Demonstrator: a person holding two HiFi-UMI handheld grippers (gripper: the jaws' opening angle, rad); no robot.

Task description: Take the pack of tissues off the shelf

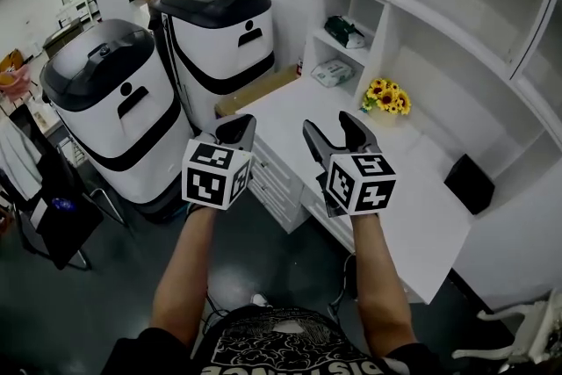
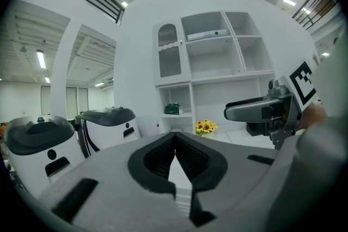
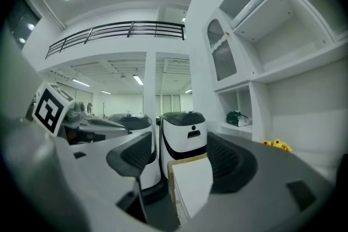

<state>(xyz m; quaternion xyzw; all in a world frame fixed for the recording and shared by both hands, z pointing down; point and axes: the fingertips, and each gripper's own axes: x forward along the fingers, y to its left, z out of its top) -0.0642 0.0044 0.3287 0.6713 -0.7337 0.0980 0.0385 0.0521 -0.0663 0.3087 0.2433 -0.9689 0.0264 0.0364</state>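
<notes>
1. Two white-and-black machines [image 1: 114, 114] stand side by side on the floor, far left.
2. Left gripper [image 1: 237, 126]: clenched, jaw tips together, nothing in it. It is held out in the air at the desk's [image 1: 421, 224] left edge.
3. Right gripper [image 1: 332, 126]: released, jaws apart, nothing between them. It sits just beside the left one, over the desk.
4. Tissue pack [image 1: 344, 31]: green, lying on the cubby shelf at the far end of the desk. It is well apart from both grippers and untouched.
5. Pale pack [image 1: 332, 71]: in the cubby below, at desk level.
6. Sunflowers [image 1: 387, 97]: on the desk, just right of the cubbies, against the back panel.
7. Black box [image 1: 468, 183]: on the desk, towards its right end, by the wall.
</notes>
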